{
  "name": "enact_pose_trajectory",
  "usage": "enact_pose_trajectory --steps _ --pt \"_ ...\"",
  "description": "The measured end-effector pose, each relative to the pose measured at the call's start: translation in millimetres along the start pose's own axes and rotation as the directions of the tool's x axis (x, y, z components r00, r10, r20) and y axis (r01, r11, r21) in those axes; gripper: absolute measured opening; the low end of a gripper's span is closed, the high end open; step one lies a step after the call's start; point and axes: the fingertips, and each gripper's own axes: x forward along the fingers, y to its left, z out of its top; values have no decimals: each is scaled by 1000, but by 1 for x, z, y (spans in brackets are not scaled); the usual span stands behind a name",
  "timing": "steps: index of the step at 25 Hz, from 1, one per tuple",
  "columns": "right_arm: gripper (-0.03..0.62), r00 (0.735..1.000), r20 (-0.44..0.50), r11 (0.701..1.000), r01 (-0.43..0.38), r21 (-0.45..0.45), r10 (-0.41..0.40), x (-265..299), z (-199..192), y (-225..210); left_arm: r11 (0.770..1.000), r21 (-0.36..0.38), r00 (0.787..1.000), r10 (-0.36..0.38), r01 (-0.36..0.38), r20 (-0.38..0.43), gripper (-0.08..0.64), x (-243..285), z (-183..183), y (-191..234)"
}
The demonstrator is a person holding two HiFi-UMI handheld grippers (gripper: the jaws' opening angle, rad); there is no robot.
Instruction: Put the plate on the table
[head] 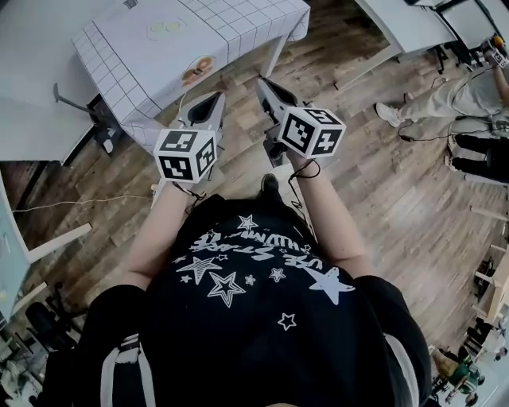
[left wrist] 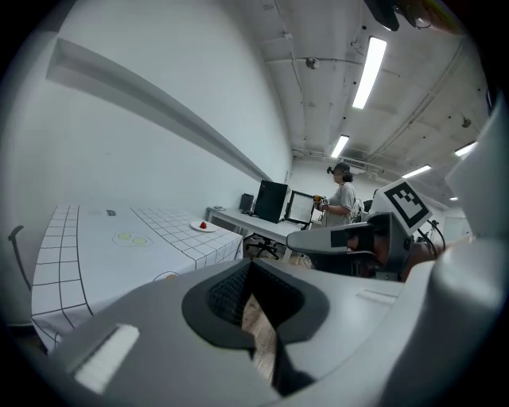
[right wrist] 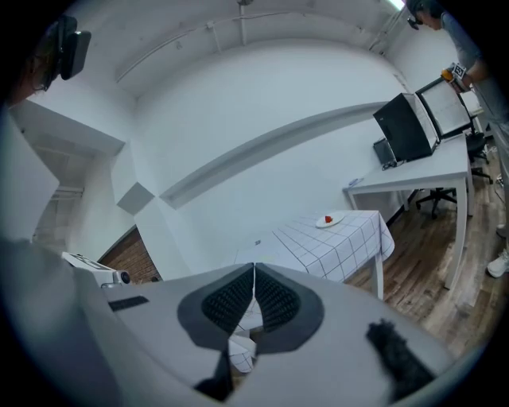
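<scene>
Left tool (left wrist: 250, 264) and right tool (right wrist: 254, 267) are closed, empty; small white plate (right wrist: 328, 222) holds something red.

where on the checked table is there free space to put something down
Head view: the table has bare cloth right of the green-spotted disc, out to the corner, and left of it too. The near edge round the plate is tighter.

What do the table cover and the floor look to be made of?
Table cover: probably cloth, matte white with a dark grid; it hangs loose over the edges. Floor: brown wood-grain planks with visible seams; real wood or laminate, cannot tell.
</scene>
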Motion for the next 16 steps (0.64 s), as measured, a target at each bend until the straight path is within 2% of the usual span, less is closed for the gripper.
enact_pose_trajectory --steps 8,16 --pt "15 999 8 999 51 -2 -51 3 -23 43 1000 -5 999 -30 30 29 9 -43 -1 27" --pt "15 996 6 996 85 -22 -84 -8 -41 67 999 6 998 -53 53 36 9 -66 -8 32"
